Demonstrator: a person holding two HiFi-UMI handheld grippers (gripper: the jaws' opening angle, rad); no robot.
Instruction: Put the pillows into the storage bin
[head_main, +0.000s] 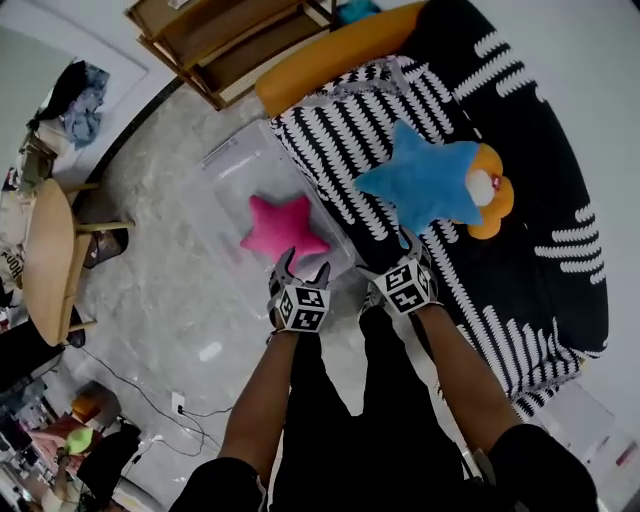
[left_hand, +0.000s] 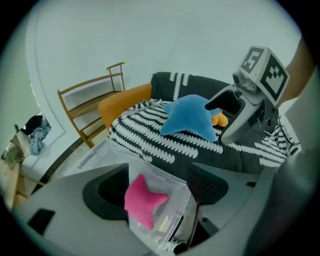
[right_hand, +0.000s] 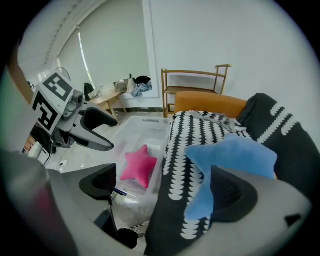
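A pink star pillow (head_main: 283, 228) (left_hand: 141, 200) (right_hand: 137, 165) lies inside the clear storage bin (head_main: 235, 160) (left_hand: 100, 152) (right_hand: 145, 122) on the floor by the sofa. A blue star pillow (head_main: 425, 180) (left_hand: 190, 117) (right_hand: 235, 160) rests on the sofa's striped blanket. My left gripper (head_main: 302, 268) (left_hand: 157, 200) (right_hand: 110, 134) hangs open over the bin's near end, with nothing between its fingers. My right gripper (head_main: 405, 250) (left_hand: 222, 120) (right_hand: 165, 192) stands open at the blue pillow's lower point. One corner of that pillow lies against its right jaw, and the other jaw is well clear.
The sofa carries a black-and-white striped blanket (head_main: 340, 130), an orange bolster (head_main: 340, 50) and an orange plush toy (head_main: 492, 200). A wooden shelf (head_main: 220, 40) stands behind the bin. A round wooden table (head_main: 45, 260) is at the left, and a cable (head_main: 150, 400) crosses the floor.
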